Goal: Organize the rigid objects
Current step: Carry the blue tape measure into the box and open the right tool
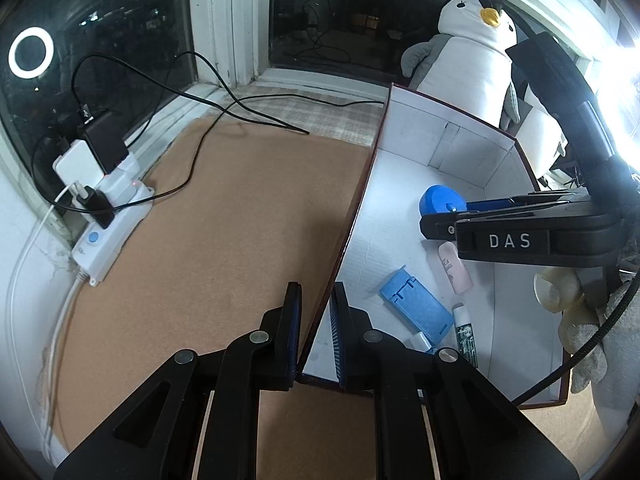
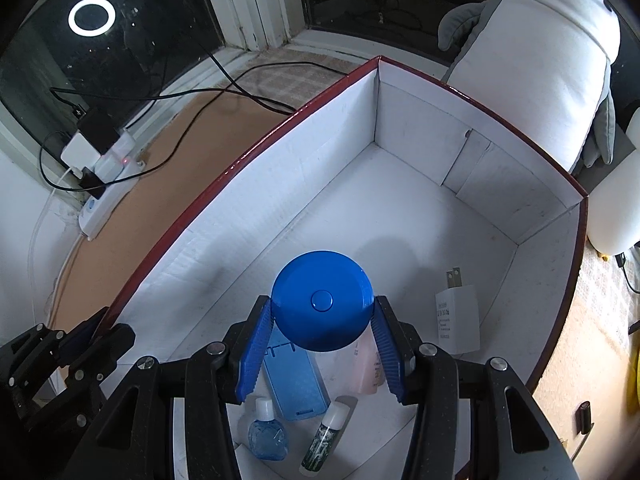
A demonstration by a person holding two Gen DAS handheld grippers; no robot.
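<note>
My right gripper (image 2: pixel 322 312) is shut on a round blue disc (image 2: pixel 322 306) and holds it above the floor of a white box with a red rim (image 2: pixel 224 176); the left wrist view shows the same gripper (image 1: pixel 442 216) and disc (image 1: pixel 440 200). My left gripper (image 1: pixel 316 300) is closed on the box's left wall (image 1: pixel 352 216), one finger on each side. In the box lie a blue flat case (image 2: pixel 294 380), a pink tube (image 2: pixel 370 364), a small blue bottle (image 2: pixel 267 436), a green-labelled stick (image 2: pixel 324 438) and a white charger plug (image 2: pixel 458 316).
The box stands on a brown cork mat (image 1: pixel 224 240). A white power strip (image 1: pixel 108 216) with adapters and black cables lies at the mat's left edge by the window. A penguin plush (image 1: pixel 472 56) sits behind the box. A ring light reflects in the glass.
</note>
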